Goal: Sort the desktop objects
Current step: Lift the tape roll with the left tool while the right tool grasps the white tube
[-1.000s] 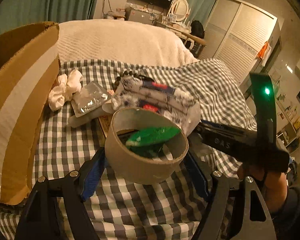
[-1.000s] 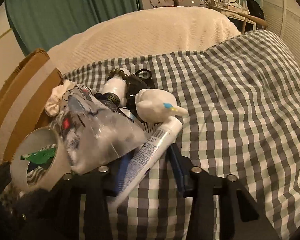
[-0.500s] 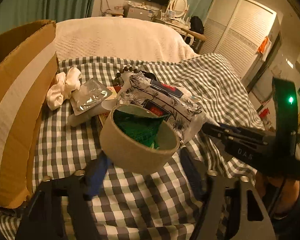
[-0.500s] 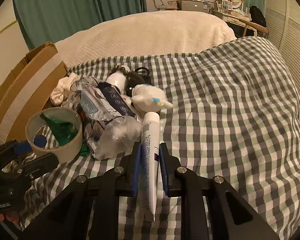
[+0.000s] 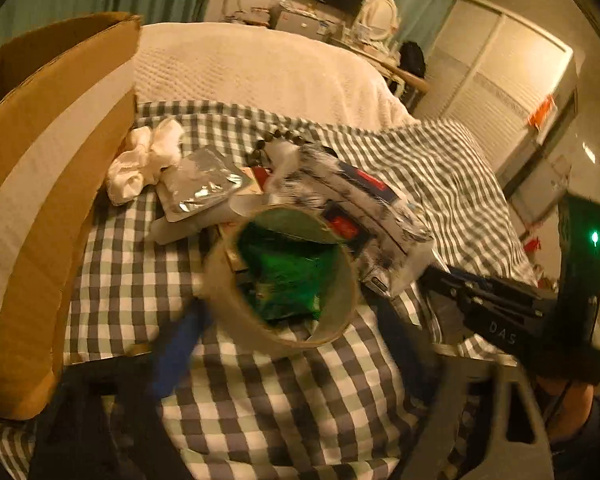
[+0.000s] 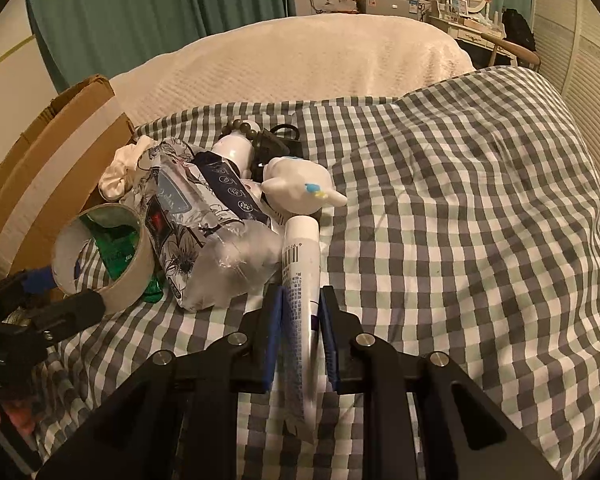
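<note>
My left gripper (image 5: 288, 316) is shut on a roll of beige tape (image 5: 242, 304) and holds it above the checked cloth; a green packet (image 5: 288, 276) shows through its core. The roll also shows in the right wrist view (image 6: 136, 276). My right gripper (image 6: 300, 300) is shut on a white tube (image 6: 300, 264), held lengthwise between the blue pads. A pile lies beyond: a floral tissue pack (image 6: 188, 224), a white toy (image 6: 300, 190), a white bottle (image 6: 236, 148), a silver sachet (image 5: 200, 184) and a white scrunchie (image 5: 144, 160).
A cardboard box (image 5: 40, 184) stands at the left, right beside the pile. The checked cloth (image 6: 460, 220) stretches to the right over the bed. A cream blanket (image 6: 300, 56) lies behind. A wardrobe and dresser stand at the far right.
My left gripper has lifted and tilted the tape roll, moving quickly with blur. My right gripper closed on the white tube and drew it back from the pile.
</note>
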Demonstrator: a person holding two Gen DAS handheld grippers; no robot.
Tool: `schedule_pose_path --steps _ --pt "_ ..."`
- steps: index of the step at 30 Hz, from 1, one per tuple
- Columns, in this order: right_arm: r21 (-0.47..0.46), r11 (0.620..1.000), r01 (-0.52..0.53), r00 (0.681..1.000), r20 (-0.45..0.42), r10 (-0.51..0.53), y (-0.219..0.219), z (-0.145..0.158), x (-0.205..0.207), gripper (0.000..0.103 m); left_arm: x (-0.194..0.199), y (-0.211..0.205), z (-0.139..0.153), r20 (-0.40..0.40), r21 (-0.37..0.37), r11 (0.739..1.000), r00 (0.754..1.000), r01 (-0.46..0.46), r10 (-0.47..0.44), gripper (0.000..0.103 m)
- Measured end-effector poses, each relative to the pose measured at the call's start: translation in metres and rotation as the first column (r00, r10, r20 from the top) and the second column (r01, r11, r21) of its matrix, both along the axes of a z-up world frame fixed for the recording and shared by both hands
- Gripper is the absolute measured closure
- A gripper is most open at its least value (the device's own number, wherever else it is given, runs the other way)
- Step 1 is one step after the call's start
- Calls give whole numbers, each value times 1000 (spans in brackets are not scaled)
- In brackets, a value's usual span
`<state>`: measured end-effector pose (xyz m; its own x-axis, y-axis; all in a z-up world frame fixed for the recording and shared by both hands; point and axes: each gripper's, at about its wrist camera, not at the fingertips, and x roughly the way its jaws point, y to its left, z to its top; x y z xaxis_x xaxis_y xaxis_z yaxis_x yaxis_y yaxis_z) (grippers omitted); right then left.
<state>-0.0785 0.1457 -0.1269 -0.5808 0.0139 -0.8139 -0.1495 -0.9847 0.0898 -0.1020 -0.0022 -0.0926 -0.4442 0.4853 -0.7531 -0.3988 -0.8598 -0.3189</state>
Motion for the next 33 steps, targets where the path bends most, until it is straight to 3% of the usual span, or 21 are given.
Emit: schedule_pose_path --steps 2,4,5,7,11,19,21,28,32,33 --pt "2 1000 0 1000 1 0 0 0 0 83 -4 -7 -1 24 15 1000 1000 -18 18 43" --pt "3 1000 0 1000 3 0 -1 0 0 83 -5 -12 1 21 29 999 999 -37 36 57" --pt "5 1000 0 1000 3 0 -1 0 0 83 -4 -14 3 9 29 999 999 -40 40 70" --pt "9 1000 0 1000 2 0 -1 0 0 83 -3 -17 9 -20 44 998 999 -40 41 80" --pt "11 1000 -7 1000 1 7 -3 0 0 83 0 -15 14 -34 69 997 999 -17 20 82" --pt "17 1000 -12 1000 1 12 -4 0 0 83 -6 -9 -4 -13 8 999 999 -34 34 85" --pt "16 1000 -14 1000 -1 14 -4 1 1 83 -5 -11 -2 -19 26 999 999 -33 34 99" --pt "2 1000 -10 1000 -16 10 -2 4 3 83 6 -21 27 -112 146 989 993 -12 29 100" --pt "-9 1000 -3 999 -53 3 0 17 6 86 10 -22 36 -154 153 988 987 -11 35 100" --pt "-3 1000 -5 998 -59 5 -1 20 7 91 11 -22 38 -161 151 989 986 -10 34 100"
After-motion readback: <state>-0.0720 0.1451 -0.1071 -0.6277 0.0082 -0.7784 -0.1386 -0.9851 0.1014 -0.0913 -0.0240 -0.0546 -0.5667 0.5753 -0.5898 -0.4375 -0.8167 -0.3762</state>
